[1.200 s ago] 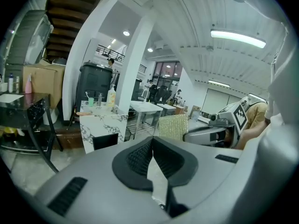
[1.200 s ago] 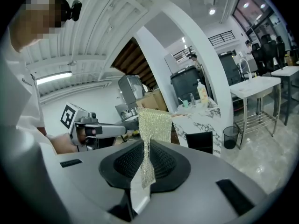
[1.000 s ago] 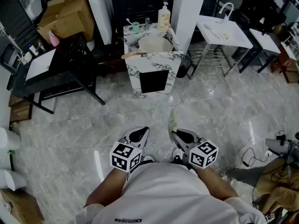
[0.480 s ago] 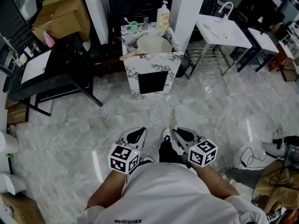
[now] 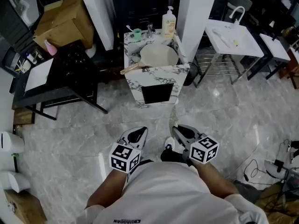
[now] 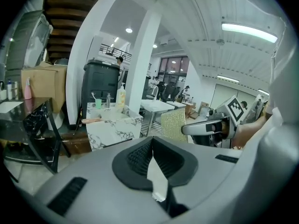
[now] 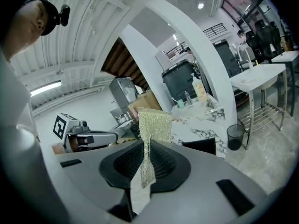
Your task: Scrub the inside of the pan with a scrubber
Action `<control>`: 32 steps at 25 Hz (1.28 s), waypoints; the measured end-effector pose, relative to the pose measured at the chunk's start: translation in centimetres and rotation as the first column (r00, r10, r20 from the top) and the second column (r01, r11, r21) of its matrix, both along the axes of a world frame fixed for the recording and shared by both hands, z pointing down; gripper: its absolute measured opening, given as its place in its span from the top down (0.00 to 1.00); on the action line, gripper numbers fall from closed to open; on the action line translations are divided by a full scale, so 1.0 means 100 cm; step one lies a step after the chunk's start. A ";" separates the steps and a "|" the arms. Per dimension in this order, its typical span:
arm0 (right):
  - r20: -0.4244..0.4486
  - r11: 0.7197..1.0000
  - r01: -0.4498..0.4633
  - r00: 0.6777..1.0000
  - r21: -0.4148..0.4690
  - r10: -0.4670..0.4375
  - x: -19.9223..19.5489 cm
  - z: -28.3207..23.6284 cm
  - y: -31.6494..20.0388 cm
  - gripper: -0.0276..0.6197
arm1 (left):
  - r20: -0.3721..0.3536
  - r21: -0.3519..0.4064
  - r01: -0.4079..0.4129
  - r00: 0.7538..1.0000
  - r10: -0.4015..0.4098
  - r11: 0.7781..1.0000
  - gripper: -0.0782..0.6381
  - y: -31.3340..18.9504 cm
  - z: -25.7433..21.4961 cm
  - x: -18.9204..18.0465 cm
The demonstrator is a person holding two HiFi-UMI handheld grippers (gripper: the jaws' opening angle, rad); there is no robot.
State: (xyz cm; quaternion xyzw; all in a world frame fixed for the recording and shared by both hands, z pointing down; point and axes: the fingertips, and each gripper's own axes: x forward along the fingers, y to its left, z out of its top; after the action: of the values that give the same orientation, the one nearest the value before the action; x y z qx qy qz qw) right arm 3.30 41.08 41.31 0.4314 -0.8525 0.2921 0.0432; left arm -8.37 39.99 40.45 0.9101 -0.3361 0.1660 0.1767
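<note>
Here the left gripper (image 6: 151, 149) is closed and empty; the right gripper (image 7: 145, 152) pinches the scrubber (image 7: 155, 122).

Grey marble floor (image 5: 70, 134) surrounds the marbled table (image 5: 133, 85); a black table (image 5: 56, 88) stands left of it, a white table (image 5: 233, 40) right.

Glittery woven-mesh scrubber (image 7: 154, 125), glossy marble-look floor (image 5: 224, 111), veined marble-pattern counter (image 5: 134, 80), smooth matt pan (image 5: 159, 56), wooden handle (image 5: 133, 69).
</note>
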 end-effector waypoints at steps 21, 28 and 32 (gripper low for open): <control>0.009 0.992 0.126 0.992 -0.005 -0.126 0.091 0.000 -0.155 0.86 | 0.065 -0.005 0.069 0.996 -0.068 0.998 0.87 -0.143 -0.004 0.098; -0.013 0.992 0.125 0.992 -0.025 -0.126 0.084 0.016 -0.199 0.86 | 0.051 -0.037 0.094 0.994 -0.092 0.995 0.87 -0.190 0.014 0.086; -0.037 0.993 0.119 0.992 -0.026 -0.120 0.081 0.020 -0.231 0.86 | 0.043 -0.033 0.063 0.997 -0.061 0.997 0.87 -0.233 0.020 0.089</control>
State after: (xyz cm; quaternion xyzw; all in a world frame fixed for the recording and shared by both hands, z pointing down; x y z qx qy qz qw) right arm 11.45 17.95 43.33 0.3845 -0.8722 0.2908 0.0824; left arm 0.54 16.69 42.43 0.8924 -0.3649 0.1851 0.1904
